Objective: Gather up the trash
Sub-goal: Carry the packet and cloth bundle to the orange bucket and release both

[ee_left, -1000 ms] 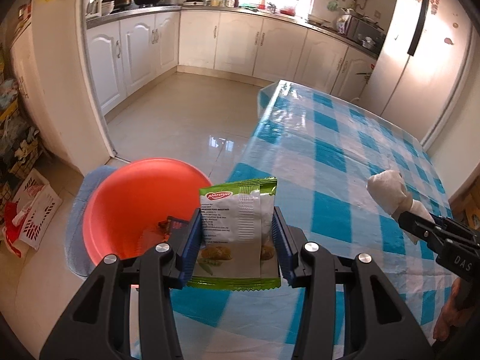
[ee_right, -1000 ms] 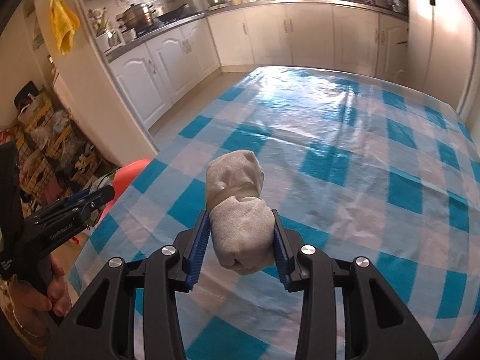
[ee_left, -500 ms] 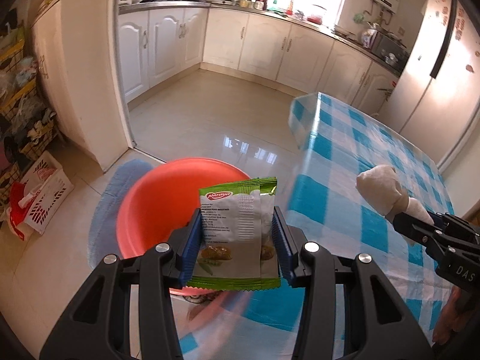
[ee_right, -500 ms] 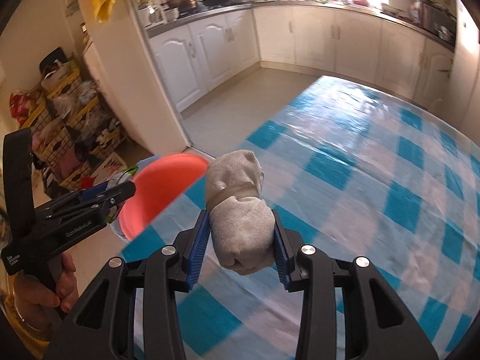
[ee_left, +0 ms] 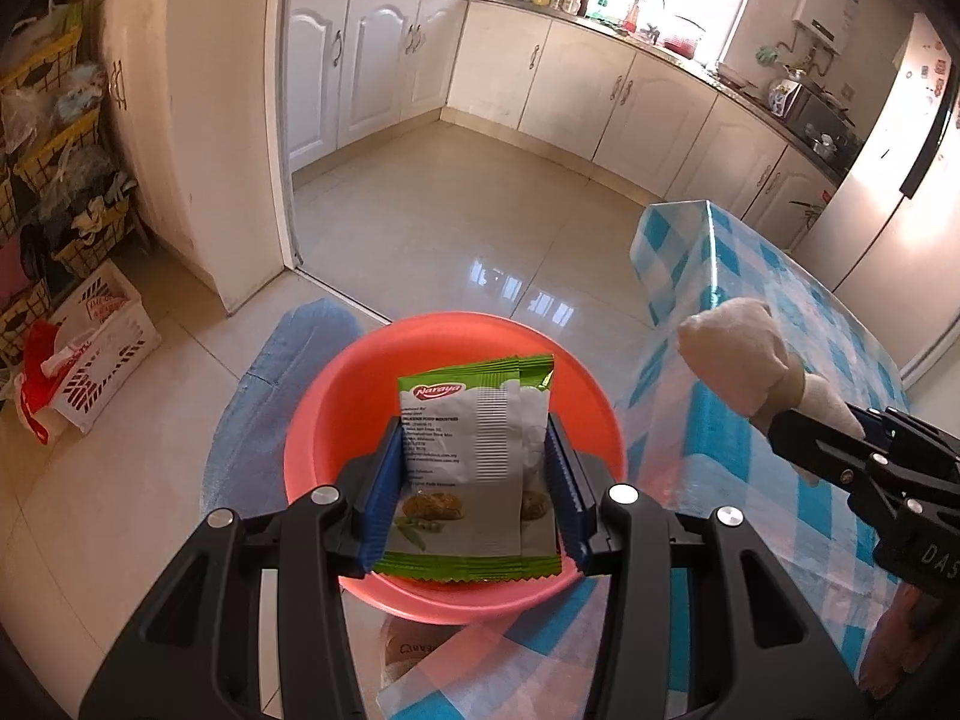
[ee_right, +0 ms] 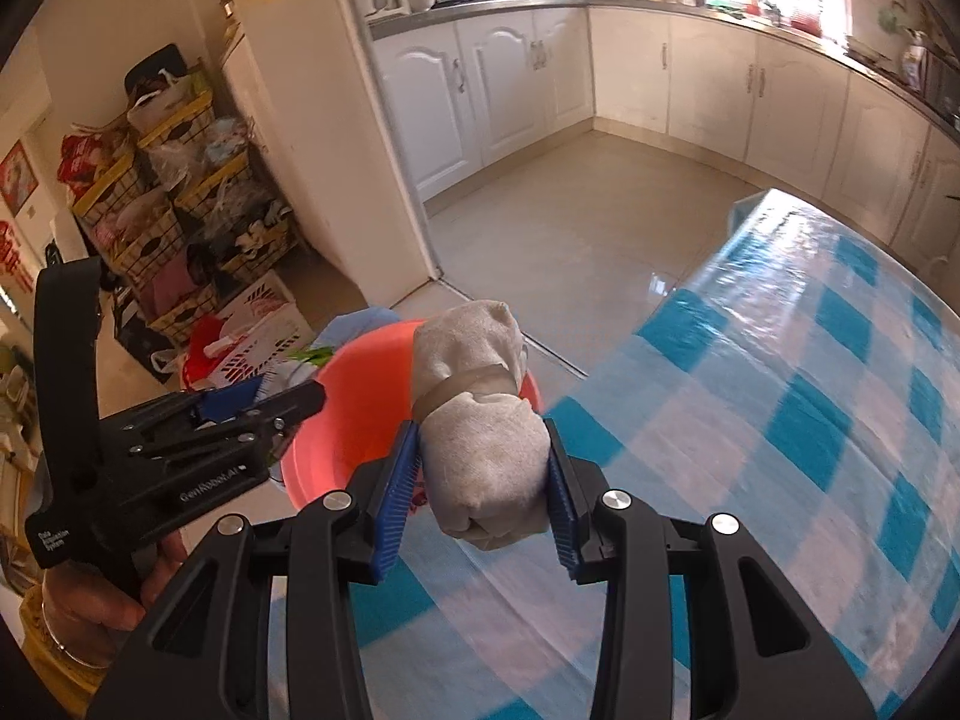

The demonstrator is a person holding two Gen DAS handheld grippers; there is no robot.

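Note:
My left gripper (ee_left: 474, 498) is shut on a green and white snack wrapper (ee_left: 474, 456) and holds it over a red plastic basin (ee_left: 336, 414) on the floor beside the table. My right gripper (ee_right: 480, 504) is shut on a beige bundle tied with a band (ee_right: 480, 444), held above the table's edge next to the basin (ee_right: 354, 414). The bundle also shows in the left wrist view (ee_left: 744, 360), to the right of the basin. The left gripper also shows in the right wrist view (ee_right: 240, 414), over the basin's left rim.
A table with a blue and white checked cloth (ee_right: 810, 420) fills the right. A blue mat (ee_left: 276, 372) lies under the basin. A white crate (ee_left: 102, 354) and wire shelves with clutter (ee_right: 180, 210) stand at the left. Kitchen cabinets (ee_left: 540, 78) line the far wall.
Both grippers have swung left off the table toward the basin. The wrapper is now over the basin's middle and the bundle is near its rim. Both grips are unchanged.

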